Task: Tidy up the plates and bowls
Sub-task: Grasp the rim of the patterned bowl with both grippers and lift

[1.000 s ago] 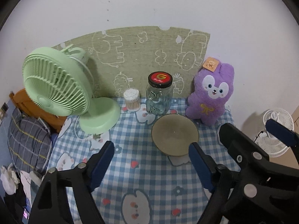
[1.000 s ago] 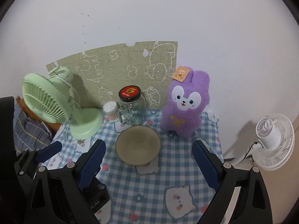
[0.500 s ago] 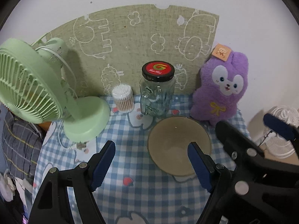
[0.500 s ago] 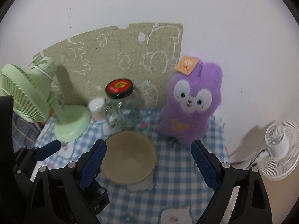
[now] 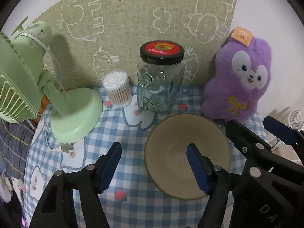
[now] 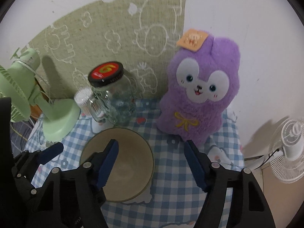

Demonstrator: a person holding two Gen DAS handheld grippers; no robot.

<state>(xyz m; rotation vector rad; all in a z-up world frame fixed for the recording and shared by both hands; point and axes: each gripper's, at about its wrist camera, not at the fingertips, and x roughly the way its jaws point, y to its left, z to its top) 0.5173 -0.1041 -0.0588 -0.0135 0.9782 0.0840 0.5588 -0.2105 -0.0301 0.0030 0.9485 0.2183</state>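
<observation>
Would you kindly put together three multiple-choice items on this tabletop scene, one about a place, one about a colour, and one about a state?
1. Where does the bowl stand?
A. in front of the glass jar
B. behind the plush toy
C. on the fan's base

2. What colour is the desk fan on the checked cloth?
A. purple
B. light green
C. red

3. How is the glass jar?
A. lying on its side
B. open, lid beside it
C. upright, lid on

Answers:
1 A, the bowl sits nearer the cameras, just before the jar.
2 B, its grille, neck and base are all pale green.
3 C, the jar stands upright with its black-rimmed red lid seated on the mouth.
</observation>
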